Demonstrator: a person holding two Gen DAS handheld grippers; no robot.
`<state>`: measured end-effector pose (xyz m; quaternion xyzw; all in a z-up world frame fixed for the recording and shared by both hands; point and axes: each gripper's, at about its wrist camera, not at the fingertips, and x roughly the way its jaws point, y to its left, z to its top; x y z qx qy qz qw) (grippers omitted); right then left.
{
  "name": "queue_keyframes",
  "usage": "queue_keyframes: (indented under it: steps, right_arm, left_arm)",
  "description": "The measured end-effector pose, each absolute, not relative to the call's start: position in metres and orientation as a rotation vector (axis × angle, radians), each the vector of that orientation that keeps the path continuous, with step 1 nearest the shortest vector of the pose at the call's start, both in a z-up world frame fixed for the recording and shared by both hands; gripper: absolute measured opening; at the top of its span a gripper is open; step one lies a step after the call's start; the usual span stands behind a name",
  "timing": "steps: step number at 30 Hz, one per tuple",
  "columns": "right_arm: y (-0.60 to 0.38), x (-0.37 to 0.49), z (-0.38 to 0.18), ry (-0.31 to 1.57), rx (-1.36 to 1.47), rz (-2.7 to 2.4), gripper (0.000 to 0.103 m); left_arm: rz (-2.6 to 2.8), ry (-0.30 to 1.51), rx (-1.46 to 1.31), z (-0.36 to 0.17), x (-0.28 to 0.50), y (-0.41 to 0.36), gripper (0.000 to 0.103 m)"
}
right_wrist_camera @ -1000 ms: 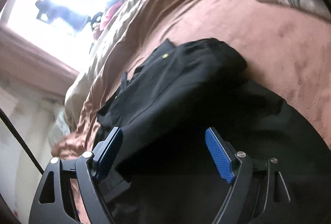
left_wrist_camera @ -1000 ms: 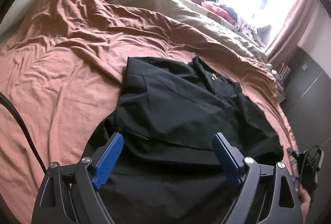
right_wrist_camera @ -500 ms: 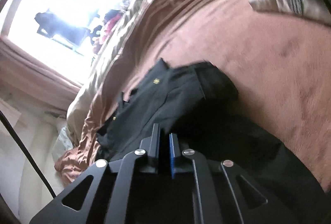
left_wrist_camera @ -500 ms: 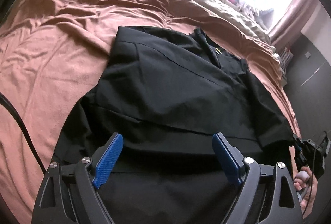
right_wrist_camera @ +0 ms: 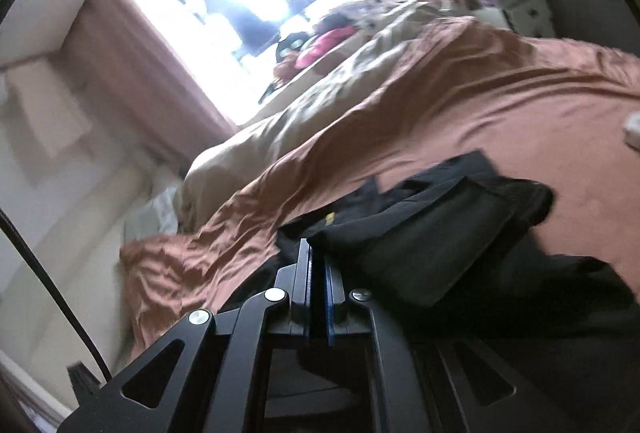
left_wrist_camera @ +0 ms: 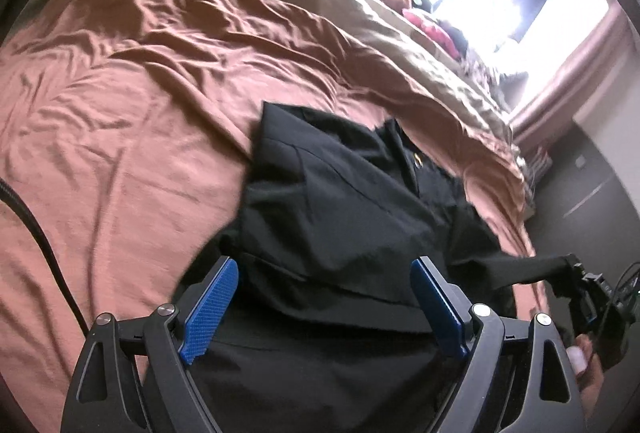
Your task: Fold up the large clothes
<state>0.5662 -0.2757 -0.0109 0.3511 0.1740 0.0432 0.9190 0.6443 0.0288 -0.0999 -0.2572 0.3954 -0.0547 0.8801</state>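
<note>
And there it goes: the right claw has snapped together on the right sleeve of the black shirt and lifted it. A second ago those blue pads stood wide apart over the cloth; now they sit pressed together, and in the left wrist view the sleeve stretches taut toward 3 o'clock, off the bed. The right hand shows at 4 o'clock, wrapped round its handle.

The left claw stands apart, empty, hovering over the hem at 6 o'clock, much as it did a second ago.

What does that mean? Judging by the lie of things, the left side is already tucked in, so this sleeve looks like the next panel to go across.

The count: one black shirt, lying mid-bed on the rust sheet; two claws; one hand in view; one beige duvet up at 12 o'clock; one bright window behind it.
</note>
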Motion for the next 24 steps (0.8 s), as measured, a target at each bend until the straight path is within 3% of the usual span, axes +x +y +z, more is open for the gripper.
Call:
queue_keyframes:
  steps: [9,16,24]
  right_arm:
    - [-0.155,0.622,0.006,0.462,0.424,0.218,0.002]
    - [-0.063,0.660,-0.025,0.641,0.170,0.306,0.002]
    - [-0.036,0.680,-0.058,0.797,0.078,0.338,0.002]
  left_arm:
    - [-0.073,0.811,-0.669,-0.101,0.640,0.069,0.089]
    - [-0.005,0.798,-0.789,-0.110,0.633,0.109,0.089]
    - [0.031,0.813,-0.840,-0.120,0.631,0.129,0.089]
